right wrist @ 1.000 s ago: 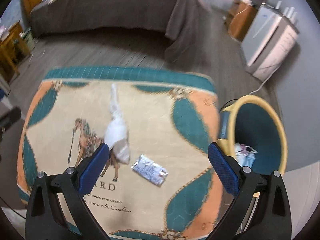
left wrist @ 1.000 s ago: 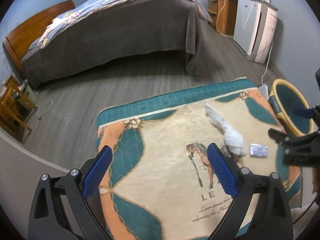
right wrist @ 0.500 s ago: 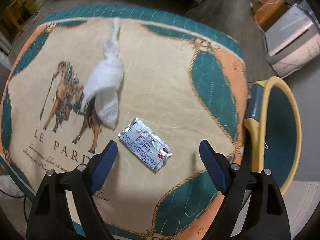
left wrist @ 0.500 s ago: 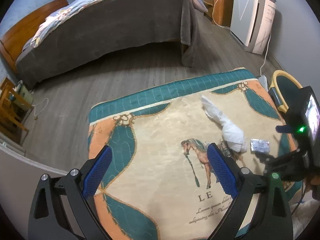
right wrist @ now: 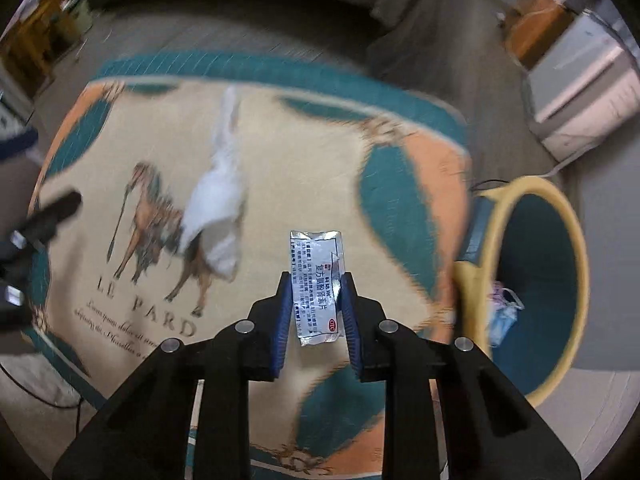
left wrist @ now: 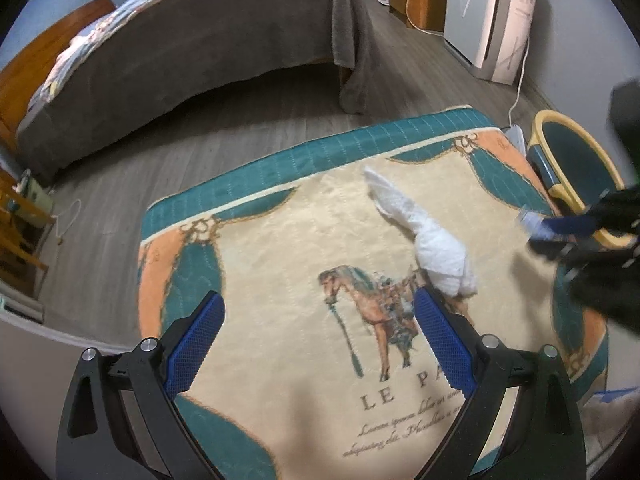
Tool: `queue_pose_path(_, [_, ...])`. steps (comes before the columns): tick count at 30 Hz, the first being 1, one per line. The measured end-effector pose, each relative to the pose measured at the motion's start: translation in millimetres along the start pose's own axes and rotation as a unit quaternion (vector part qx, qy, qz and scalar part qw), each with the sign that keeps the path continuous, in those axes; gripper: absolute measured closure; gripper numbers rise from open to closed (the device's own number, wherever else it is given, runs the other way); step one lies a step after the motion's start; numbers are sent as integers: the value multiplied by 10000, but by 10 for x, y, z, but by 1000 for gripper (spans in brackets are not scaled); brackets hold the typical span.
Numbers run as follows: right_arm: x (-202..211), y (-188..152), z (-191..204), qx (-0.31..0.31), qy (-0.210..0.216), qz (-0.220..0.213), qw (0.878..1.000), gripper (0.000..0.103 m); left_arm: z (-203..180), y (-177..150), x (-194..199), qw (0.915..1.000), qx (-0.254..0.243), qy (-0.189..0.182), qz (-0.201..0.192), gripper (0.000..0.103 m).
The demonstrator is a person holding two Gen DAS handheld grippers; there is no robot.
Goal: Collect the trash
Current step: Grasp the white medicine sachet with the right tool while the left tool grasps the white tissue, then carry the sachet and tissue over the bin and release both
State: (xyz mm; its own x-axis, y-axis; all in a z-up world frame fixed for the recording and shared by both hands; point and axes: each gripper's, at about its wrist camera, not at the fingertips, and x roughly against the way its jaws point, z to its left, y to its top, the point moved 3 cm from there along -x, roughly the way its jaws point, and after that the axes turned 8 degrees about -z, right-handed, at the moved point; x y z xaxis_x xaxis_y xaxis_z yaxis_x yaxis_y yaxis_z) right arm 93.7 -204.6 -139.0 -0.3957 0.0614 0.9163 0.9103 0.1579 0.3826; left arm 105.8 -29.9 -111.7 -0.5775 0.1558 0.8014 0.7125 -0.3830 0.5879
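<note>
— Where did the trash lie?
— Left fingers (left wrist: 316,340) stood wide, empty; tissue (left wrist: 436,256) just upper right of them, long axis slanting up-left. My right fingers (right wrist: 314,300) were closing on the foil packet (right wrist: 318,284); bin (right wrist: 496,216) lay right.

Left tongs (left wrist: 316,334) agape — crumpled tissue (left wrist: 432,240) on rug (left wrist: 280,248).
</note>
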Motion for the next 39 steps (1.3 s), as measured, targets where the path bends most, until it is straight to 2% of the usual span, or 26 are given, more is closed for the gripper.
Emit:
queue_pose_path(4, [139,30,-286,-9,-425,-212,9989,80,-217,98,-99,9999,38,65,-147,8])
queue_pose_path(9, [194,31,-651,-184,-688,-205,9972,80,-539,224,-299,9996,190,-140,-136,8])
queue_pose_path(14, [210,1,-875,-630,-509,-276,9963,80,-719,342,-530,9996,184,-186,-104,8])
queue_pose_path(20, [146,28,-907,-765,-305,-291,9962,80,-791,291,-837,9998,17,-84,175,11])
queue_pose_path(22, [143,44,-894,-770,-256,-304,9962,80,-779,249,-910,9995,-10,-124,287,19])
queue_pose_path(24, [137,58,-872,-759,-223,-318,9964,80,-757,226,-953,9990,15,-224,390,45])
queue_pose_path(25, [138,68,-856,-744,-212,-329,9965,80,-742,219,-963,9986,48,-319,422,50])
queue_pose_path(27, [144,81,-841,-724,-202,-352,9965,80,-727,221,-946,9983,61,-427,390,74])
queue_pose_path(39, [250,98,-882,-837,-200,-484,9951,80,-827,400,-564,9984,-140,-511,-215,76])
